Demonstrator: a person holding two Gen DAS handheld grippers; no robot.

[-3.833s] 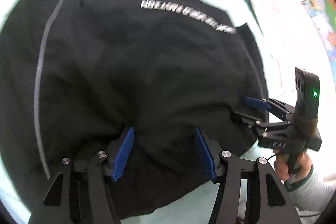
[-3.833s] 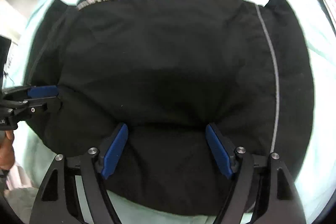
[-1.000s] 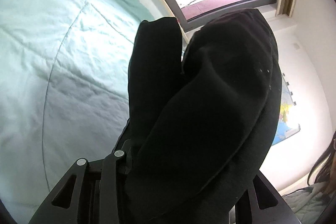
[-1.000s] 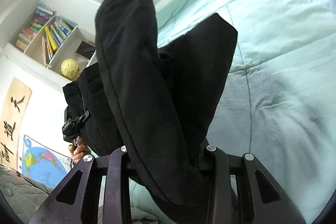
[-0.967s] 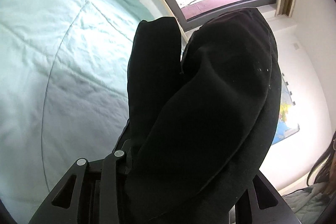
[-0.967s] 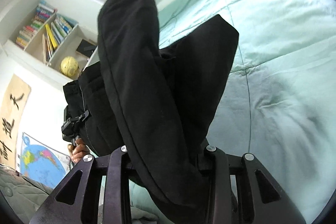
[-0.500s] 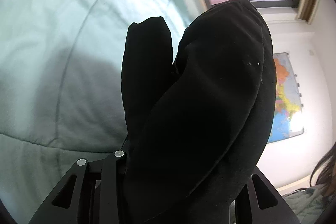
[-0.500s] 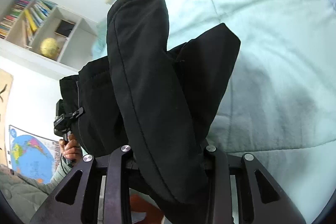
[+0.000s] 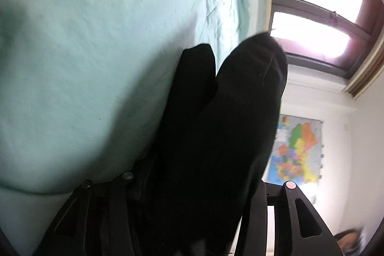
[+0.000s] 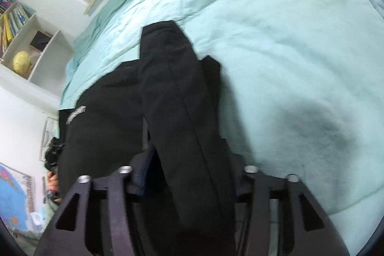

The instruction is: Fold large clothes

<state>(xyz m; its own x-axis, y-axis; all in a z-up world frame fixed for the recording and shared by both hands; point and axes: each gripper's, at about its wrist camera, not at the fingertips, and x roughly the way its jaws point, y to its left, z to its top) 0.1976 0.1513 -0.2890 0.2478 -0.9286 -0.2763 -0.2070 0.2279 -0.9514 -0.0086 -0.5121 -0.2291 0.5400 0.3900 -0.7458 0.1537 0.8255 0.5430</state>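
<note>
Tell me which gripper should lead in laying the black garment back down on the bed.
Probably the right gripper. Its view shows the black garment already trailing onto the mint quilt ahead. The left gripper is tilted toward the window, its cloth bunched up, blocking most of its view.

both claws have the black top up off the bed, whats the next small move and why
Probably lower both claws together toward the bed so the hanging end lands flat first. The top is bunched over the right claw and likewise over the left claw, each shut on it, with only teal quilt below, so it seems ready to be laid down.
</note>
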